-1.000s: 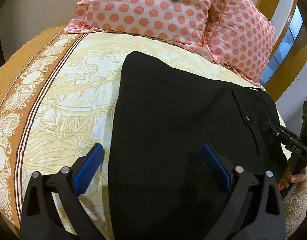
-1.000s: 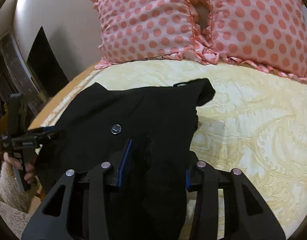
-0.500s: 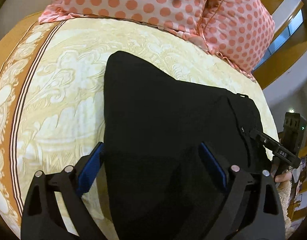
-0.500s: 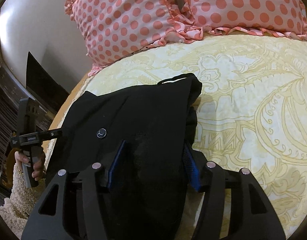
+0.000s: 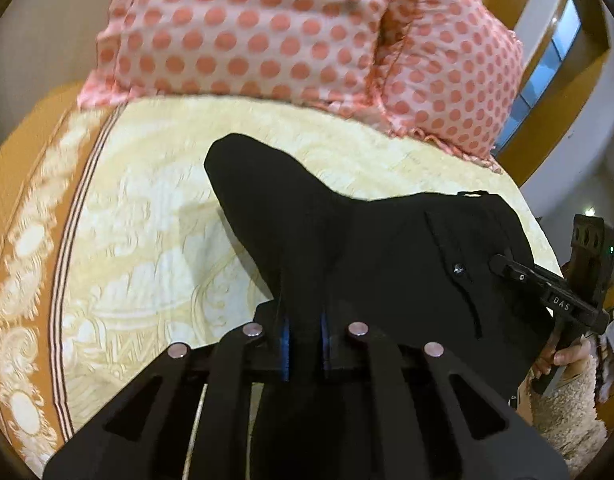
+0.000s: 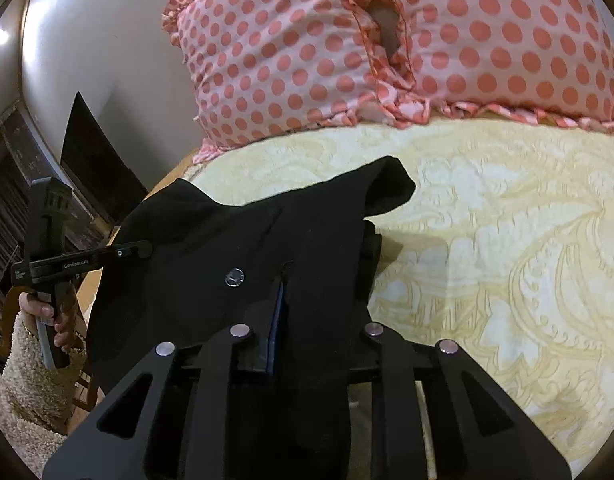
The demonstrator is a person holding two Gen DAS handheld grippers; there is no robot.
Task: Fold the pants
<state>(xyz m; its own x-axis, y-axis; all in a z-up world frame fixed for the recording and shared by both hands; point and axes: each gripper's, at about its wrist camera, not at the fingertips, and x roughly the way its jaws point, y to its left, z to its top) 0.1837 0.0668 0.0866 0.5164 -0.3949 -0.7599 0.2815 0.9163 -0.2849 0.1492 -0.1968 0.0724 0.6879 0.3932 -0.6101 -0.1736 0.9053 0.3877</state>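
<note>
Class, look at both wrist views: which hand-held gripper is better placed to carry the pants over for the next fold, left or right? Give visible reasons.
Probably neither alone. The left hand-held gripper and the right hand-held gripper are each shut on the black pants, so both seem placed to lift together toward the pillows.

Black pants (image 6: 267, 248) cover the right gripper (image 6: 307, 312), so its right finger is hidden and only the left blue pad (image 6: 275, 320) shows. The pants' lower part runs off the bottom edge. Both pillows (image 5: 267, 28) are cut off above (and blurred).
</note>
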